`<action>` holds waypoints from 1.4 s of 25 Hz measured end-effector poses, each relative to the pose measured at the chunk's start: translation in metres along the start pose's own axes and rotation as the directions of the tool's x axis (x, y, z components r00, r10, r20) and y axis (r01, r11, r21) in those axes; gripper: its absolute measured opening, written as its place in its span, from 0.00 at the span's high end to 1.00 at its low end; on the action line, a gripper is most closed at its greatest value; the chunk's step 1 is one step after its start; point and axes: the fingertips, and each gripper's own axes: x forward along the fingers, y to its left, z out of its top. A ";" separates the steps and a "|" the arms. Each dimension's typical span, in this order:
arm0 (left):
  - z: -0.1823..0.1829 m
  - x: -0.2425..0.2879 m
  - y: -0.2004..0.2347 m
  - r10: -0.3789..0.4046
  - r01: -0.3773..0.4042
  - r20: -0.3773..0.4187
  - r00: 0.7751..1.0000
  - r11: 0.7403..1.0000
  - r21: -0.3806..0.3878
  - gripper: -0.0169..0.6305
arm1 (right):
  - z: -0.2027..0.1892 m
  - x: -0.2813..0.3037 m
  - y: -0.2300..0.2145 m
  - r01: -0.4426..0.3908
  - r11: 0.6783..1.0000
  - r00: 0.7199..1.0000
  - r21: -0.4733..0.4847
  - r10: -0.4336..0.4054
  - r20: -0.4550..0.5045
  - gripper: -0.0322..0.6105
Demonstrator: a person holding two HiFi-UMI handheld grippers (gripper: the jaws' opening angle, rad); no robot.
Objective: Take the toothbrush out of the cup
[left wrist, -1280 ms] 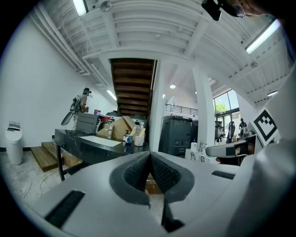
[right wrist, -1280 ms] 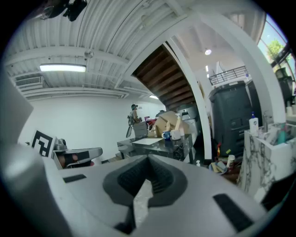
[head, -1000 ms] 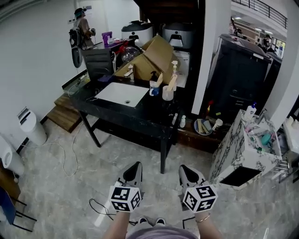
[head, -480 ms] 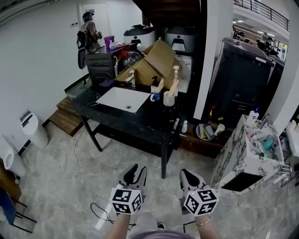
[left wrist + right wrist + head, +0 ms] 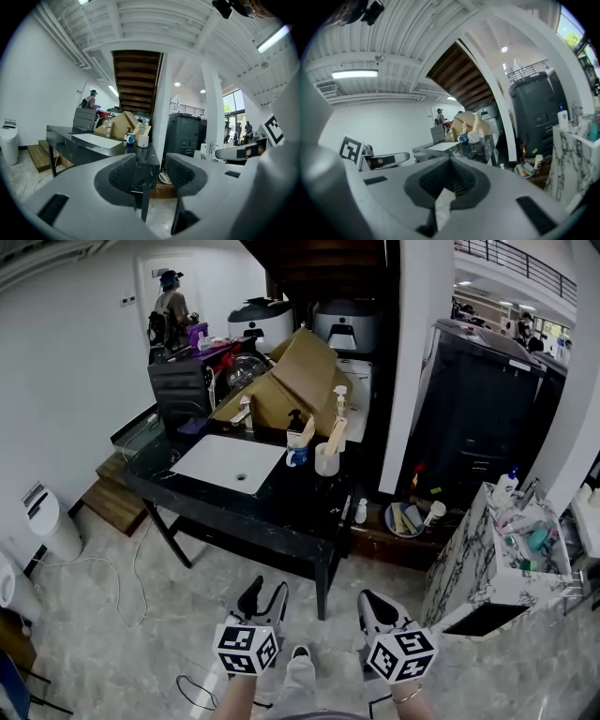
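Pale floor (image 5: 112, 615) short of desk (image 5: 286, 502); cup (image 5: 325, 463) well ahead, toothbrush (image 5: 335, 437) near upright; left gripper (image 5: 264, 592) jaws just opened, empty; right gripper (image 5: 371, 602) jaws together.

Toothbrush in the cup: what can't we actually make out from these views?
- Pale sticks in the white cup: head view, too small to tell which is a toothbrush.
- Cup's inside: both gripper views look at it level and from far off, so its own wall hides it.
- Blue mug: contents too small in every view.
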 end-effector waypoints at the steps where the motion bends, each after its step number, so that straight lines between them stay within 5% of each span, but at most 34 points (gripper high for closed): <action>1: 0.003 0.014 0.007 -0.005 0.005 0.001 1.000 1.000 0.008 0.68 | 0.003 0.013 -0.005 0.005 1.000 1.000 0.000 -0.005 0.002 0.95; 19: 0.061 0.222 0.129 -0.065 0.065 0.007 0.998 0.997 0.038 0.68 | 0.069 0.219 -0.057 0.127 0.992 0.992 -0.002 -0.127 0.023 0.95; 35: 0.077 0.309 0.147 -0.073 0.073 0.004 0.997 0.994 0.078 0.68 | 0.082 0.288 -0.087 0.130 0.991 0.991 -0.003 -0.130 -0.002 0.95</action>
